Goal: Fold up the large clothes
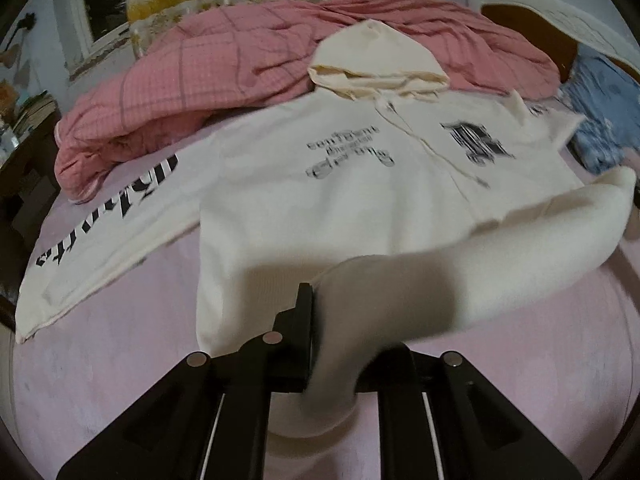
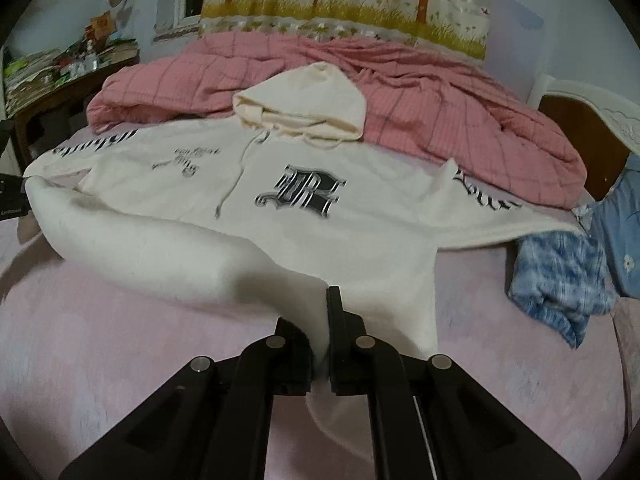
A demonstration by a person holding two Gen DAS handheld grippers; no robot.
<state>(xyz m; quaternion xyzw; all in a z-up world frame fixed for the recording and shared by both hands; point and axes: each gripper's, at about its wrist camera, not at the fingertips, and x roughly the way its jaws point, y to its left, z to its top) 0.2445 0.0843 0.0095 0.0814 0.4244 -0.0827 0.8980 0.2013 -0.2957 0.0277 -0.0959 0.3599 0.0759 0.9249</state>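
Pink-sheeted bed [image 2: 100,340]: cluttered side table [image 2: 60,80] at far left, pink checked quilt [image 2: 440,92] bunched below a meadow-print curtain [image 2: 340,0], blue cloth [image 2: 560,276] at right. Cream hoodie [image 2: 320,220] lies front-up mid-bed. Left tongs [image 1: 316,320] and right tongs [image 2: 320,320] each pinch its lifted hem.

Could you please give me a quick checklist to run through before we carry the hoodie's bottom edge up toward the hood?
1. Left gripper clamped on the hem of the cream hoodie: ok.
2. Right gripper clamped on the hem: ok.
3. Hem lifted off the pink sheet between the two grips: ok.
4. Both sleeves folded in: not ok, they are spread out sideways.
5. Hood lying flat: not ok, it rests on the pink quilt.
6. Blue cloth apart from the right sleeve: cannot tell.
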